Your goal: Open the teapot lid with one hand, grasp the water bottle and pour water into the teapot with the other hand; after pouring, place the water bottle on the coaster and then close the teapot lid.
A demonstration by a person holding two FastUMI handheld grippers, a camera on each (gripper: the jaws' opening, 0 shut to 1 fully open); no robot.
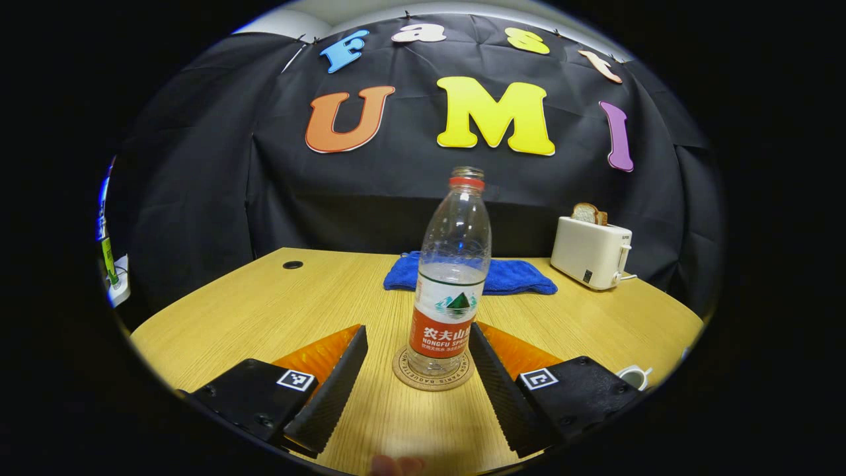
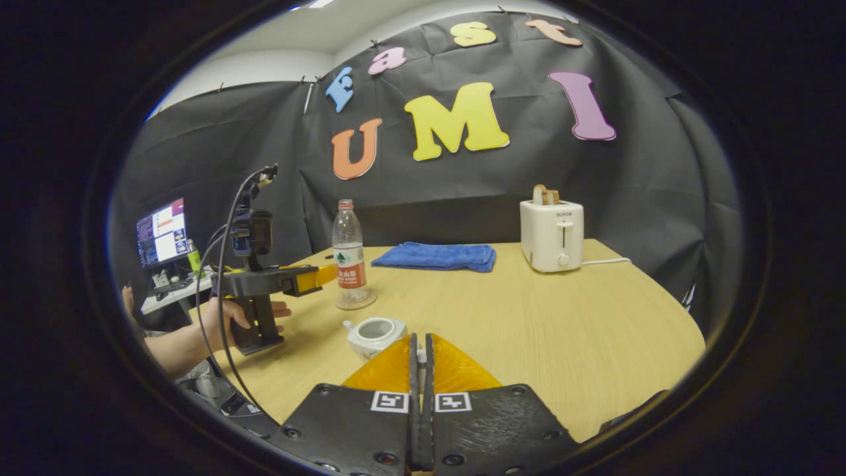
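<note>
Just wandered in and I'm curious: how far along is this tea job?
The teapot is lidless. The water bottle stands on its coaster between the fingers of the open left gripper; whether it has poured, I cannot tell. Closing the teapot remains.
</note>
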